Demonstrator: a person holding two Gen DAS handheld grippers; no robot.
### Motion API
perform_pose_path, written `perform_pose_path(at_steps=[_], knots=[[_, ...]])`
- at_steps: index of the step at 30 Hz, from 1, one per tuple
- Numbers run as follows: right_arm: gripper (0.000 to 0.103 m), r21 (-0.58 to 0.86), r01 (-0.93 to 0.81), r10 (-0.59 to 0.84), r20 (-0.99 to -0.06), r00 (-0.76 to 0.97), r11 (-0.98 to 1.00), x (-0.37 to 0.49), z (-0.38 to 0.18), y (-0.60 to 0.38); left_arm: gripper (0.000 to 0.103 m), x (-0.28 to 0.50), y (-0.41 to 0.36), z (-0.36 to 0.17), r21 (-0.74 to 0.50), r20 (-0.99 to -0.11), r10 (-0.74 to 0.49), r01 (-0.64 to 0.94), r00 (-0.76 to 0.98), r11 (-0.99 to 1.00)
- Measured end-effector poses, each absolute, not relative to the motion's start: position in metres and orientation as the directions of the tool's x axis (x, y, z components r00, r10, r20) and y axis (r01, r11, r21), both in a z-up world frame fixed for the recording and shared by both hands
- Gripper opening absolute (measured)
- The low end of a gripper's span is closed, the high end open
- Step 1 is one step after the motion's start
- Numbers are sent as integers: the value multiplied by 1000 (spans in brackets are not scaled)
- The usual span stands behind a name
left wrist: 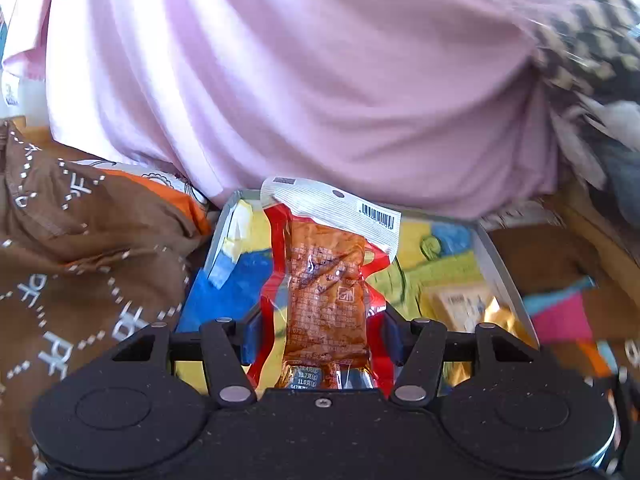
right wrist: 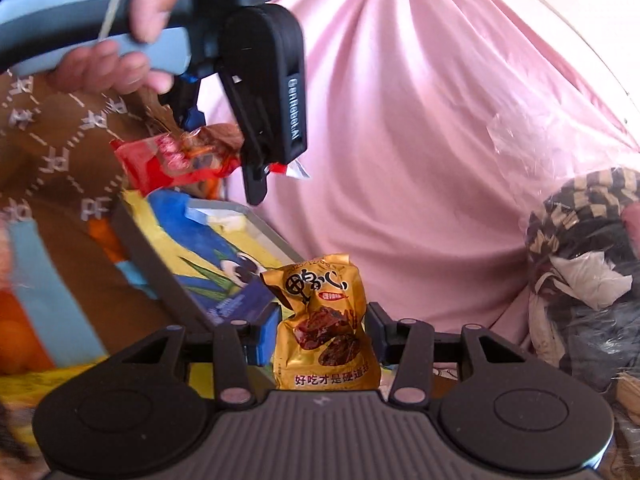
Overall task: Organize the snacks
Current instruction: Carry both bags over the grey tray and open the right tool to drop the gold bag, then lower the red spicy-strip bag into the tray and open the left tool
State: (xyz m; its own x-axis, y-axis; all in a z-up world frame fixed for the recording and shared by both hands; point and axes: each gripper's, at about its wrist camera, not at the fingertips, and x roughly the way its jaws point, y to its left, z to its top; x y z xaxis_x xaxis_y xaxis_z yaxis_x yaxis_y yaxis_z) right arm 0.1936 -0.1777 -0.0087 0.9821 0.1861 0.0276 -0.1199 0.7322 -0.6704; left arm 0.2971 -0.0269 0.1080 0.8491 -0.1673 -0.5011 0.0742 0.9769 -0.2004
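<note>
Grippers each hold a snack: left gripper [left wrist: 322,330] clamps a red pack [left wrist: 326,300], right gripper [right wrist: 320,338] a gold pack [right wrist: 324,328], both above the tray [right wrist: 160,264]. Carrying step; next, lower and release inside.

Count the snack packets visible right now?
2: red packet gripped in the left claw, gold packet between the right claw's fingers. Others may be hidden in the tray.
</note>
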Motion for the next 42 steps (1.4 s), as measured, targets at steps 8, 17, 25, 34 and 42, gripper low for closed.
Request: perform_pose_path(at_steps=[8, 17, 25, 34, 42], knots=[[51, -559, -140, 178, 14, 984, 817, 239, 3, -193, 60, 356, -56, 103, -146, -517, -129, 62, 846, 987], [51, -536, -187, 199, -35, 979, 824, 266, -14, -193, 60, 387, -55, 59, -178, -594, -102, -7, 798, 984], [48, -473, -241, 221, -99, 970, 847, 278, -14, -197, 64, 395, -54, 40, -174, -615, -92, -21, 783, 985], [66, -469, -229, 209, -94, 973, 853, 279, -11, -197, 81, 392, -55, 40, -181, -622, -86, -36, 778, 983], [91, -421, -191, 182, -63, 981, 887, 268, 7, -206, 92, 371, -38, 54, -213, -589, -48, -98, 807, 972]])
